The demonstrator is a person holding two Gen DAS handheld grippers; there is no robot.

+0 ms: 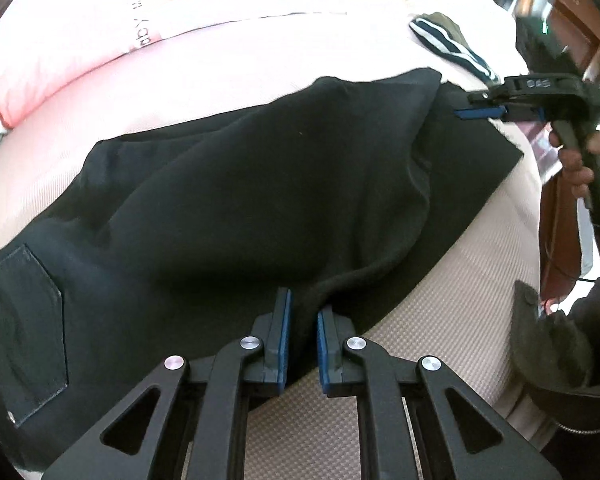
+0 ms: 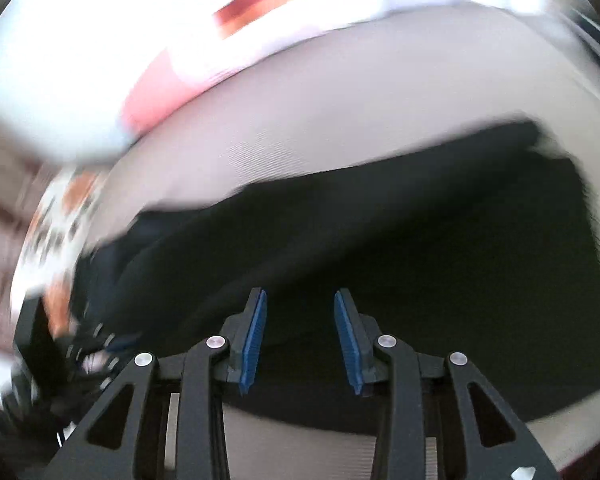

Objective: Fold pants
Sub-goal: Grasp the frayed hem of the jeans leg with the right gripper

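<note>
Black pants [image 1: 240,200] lie across a beige bed, back pocket [image 1: 24,332] at the lower left. My left gripper [image 1: 304,308] is shut on a raised fold of the pants at their near edge. My right gripper [image 1: 480,112], held by a hand, hovers open over the far right end of the pants. In the blurred right wrist view the right gripper [image 2: 300,300] is open and empty above the flat black pants [image 2: 380,240].
A pink and white pillow [image 1: 100,32] lies at the far side of the bed [image 1: 440,340]. A striped dark garment [image 1: 452,44] lies at the far right. Brown wooden furniture [image 1: 572,12] stands at the right, with a dark garment [image 1: 560,344] beside the bed.
</note>
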